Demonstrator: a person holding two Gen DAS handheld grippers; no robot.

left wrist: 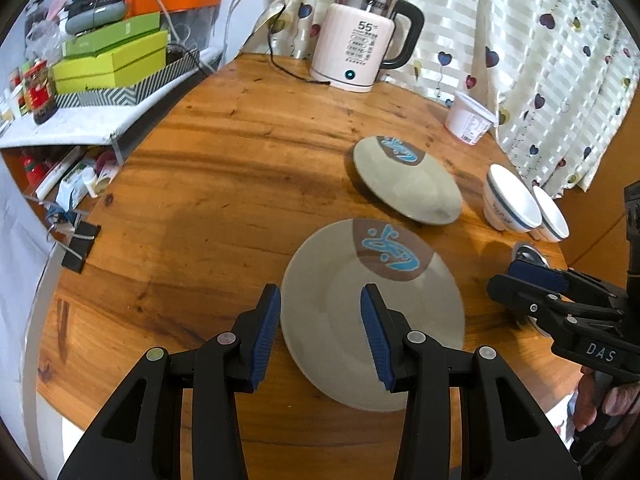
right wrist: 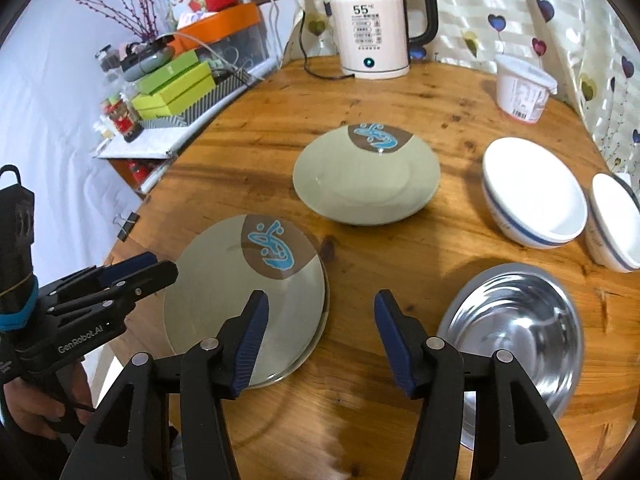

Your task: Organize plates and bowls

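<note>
A round wooden table (right wrist: 400,92) is seen, its far edge taken by a kettle (right wrist: 374,24) and, toward the far right edge, a white tub (right wrist: 522,86). Two grey plates with a blue motif are laid on it: the near plate (right wrist: 244,300) close to the near left edge, the far plate (right wrist: 366,176) around the middle, well apart from the first, with bare wood left between them. Two white bowls are set along the right edge, the larger bowl (right wrist: 534,208) just beside the smaller bowl (right wrist: 616,226), and a steel bowl (right wrist: 514,332) is placed at the near right edge. A broad stretch of bare wood is left on the table's left half. The left gripper (left wrist: 320,332) is held released above the near plate's left rim, nothing being grasped. The right gripper (right wrist: 318,340) is likewise held parted, poised over the wood between the near plate and the steel bowl, gripping nothing.
</note>
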